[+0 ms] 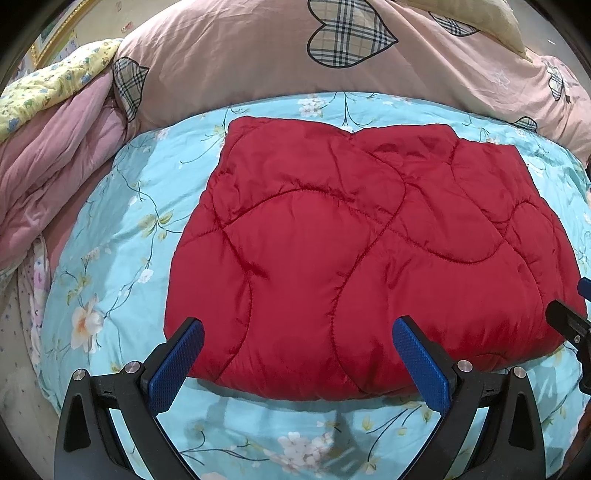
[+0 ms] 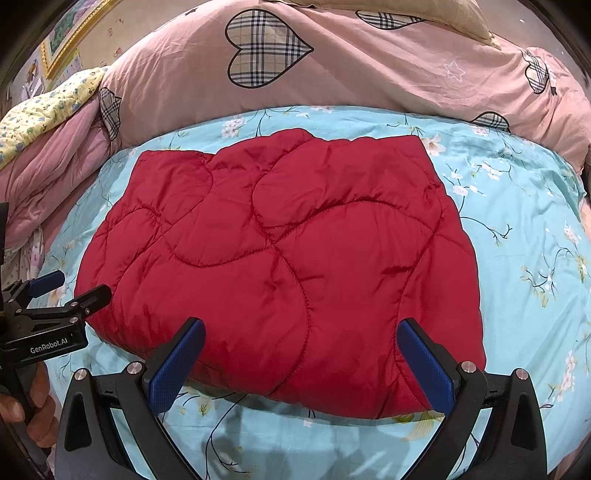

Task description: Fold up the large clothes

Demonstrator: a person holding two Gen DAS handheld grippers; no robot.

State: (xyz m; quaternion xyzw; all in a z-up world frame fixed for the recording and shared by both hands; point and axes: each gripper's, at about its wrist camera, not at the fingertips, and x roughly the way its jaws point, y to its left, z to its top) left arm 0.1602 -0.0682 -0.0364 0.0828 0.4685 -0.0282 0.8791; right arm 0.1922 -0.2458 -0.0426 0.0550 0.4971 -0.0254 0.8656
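Observation:
A red quilted padded garment lies folded into a thick rectangle on the turquoise floral bedsheet; it also shows in the right wrist view. My left gripper is open and empty, its blue pads hovering over the garment's near edge. My right gripper is open and empty too, over the near edge toward the garment's right side. The left gripper shows at the left of the right wrist view, open beside the garment's left corner. The right gripper's tip shows at the right edge of the left wrist view.
A pink duvet with plaid hearts is bunched along the far side of the bed. A pink blanket and a yellow floral quilt are piled at the left. A framed picture hangs on the wall.

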